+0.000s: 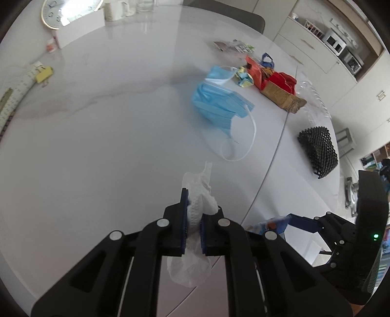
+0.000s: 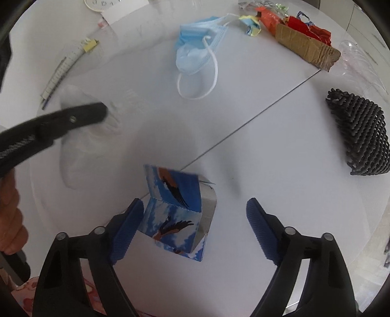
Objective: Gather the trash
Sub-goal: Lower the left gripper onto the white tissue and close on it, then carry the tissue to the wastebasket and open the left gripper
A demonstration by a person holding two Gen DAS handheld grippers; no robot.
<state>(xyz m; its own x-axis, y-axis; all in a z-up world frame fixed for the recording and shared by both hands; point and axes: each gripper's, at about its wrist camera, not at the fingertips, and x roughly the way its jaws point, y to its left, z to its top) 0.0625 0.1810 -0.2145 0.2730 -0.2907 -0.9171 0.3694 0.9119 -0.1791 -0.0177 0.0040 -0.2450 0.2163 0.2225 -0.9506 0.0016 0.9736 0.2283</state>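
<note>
My left gripper [image 1: 194,214] is shut on a crumpled white tissue [image 1: 201,192] and holds it above the white table [image 1: 97,134]. In the right wrist view the tissue [image 2: 80,136] is a motion-blurred white mass at the left gripper's tip. My right gripper [image 2: 195,214] is open around a blue carton [image 2: 178,209] printed with birds, which lies between its fingers near the table's front edge. A blue face mask [image 1: 219,100] [image 2: 197,51] lies mid-table. Beyond it lie yellow and red wrappers [image 1: 265,75] and a brown cardboard piece [image 1: 282,97] [image 2: 307,48].
A black mesh object [image 1: 319,151] [image 2: 360,134] sits at the right edge, next to a clear plastic cup [image 2: 358,58]. A ruler with a yellow clip [image 1: 43,73] lies at the left. A clock [image 1: 68,12] and white box stand at the back.
</note>
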